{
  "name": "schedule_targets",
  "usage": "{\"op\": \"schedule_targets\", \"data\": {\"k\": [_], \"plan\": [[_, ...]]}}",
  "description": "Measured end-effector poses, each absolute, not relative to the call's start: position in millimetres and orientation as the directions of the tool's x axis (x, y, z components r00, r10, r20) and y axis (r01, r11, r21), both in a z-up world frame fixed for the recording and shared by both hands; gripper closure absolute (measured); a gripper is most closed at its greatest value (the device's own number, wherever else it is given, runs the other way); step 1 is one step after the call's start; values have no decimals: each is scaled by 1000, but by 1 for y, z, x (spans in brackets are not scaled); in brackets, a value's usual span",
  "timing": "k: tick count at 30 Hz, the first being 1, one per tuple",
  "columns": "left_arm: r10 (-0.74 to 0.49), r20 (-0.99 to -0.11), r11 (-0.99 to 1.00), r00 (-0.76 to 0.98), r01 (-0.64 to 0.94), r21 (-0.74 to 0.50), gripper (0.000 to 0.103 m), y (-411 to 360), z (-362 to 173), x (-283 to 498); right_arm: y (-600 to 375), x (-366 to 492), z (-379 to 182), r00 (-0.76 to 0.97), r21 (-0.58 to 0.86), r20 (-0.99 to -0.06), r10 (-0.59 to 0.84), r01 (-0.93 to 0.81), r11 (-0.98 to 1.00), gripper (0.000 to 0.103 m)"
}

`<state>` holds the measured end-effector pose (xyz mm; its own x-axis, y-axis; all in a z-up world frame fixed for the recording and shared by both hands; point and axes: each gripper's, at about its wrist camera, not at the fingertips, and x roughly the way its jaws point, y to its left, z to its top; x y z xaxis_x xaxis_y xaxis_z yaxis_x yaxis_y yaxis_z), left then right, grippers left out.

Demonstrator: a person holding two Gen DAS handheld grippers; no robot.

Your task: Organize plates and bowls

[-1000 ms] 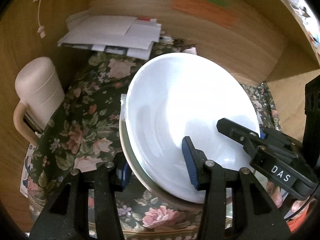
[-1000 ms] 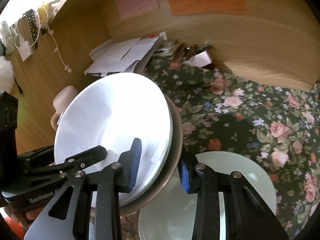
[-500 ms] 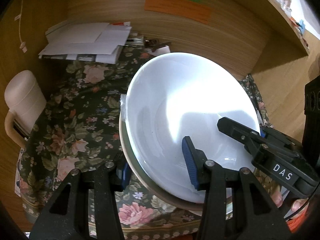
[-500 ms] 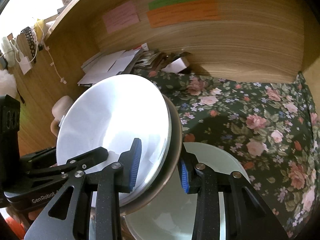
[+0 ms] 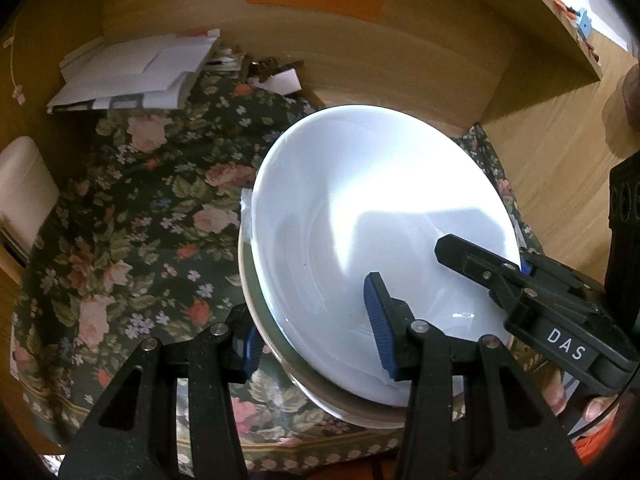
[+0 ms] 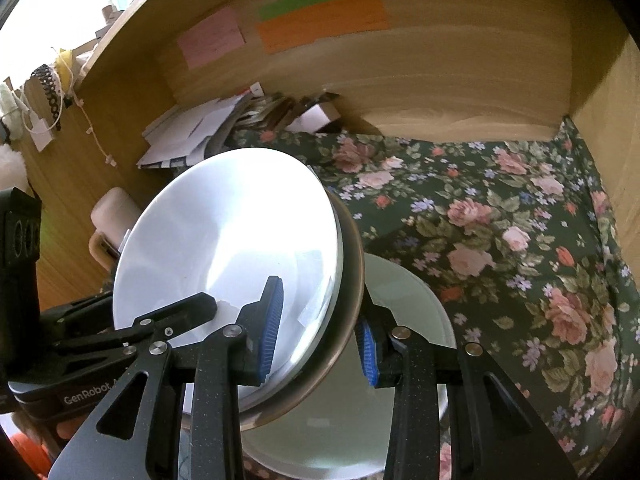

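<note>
Both grippers clamp the same tilted stack of dishes, a white bowl nested in a brown-rimmed plate: the left gripper has its fingers closed across the stack's near-left rim, one pad inside the bowl and one under the plate, and the right gripper grips the opposite rim the same way. The stack is held off the surface, its open face tipped toward the left gripper. Directly under it, on the right gripper's side, lies a pale green plate on the floral cloth, so that looks like the likely landing spot. Behind, a wooden back panel bears coloured paper notes, with loose papers piled in the corner.
</note>
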<state>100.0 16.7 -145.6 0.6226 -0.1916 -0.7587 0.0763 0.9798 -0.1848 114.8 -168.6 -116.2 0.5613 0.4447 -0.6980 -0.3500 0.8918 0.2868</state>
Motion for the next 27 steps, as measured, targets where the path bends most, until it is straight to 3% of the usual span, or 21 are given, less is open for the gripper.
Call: {"op": "schedule_targets", "data": {"k": [27], "plan": [[-210,-816,977,538,86,-195,57,-4,-180,122,-193,123,-153,502,337,-752,427,-264,904,72]]}}
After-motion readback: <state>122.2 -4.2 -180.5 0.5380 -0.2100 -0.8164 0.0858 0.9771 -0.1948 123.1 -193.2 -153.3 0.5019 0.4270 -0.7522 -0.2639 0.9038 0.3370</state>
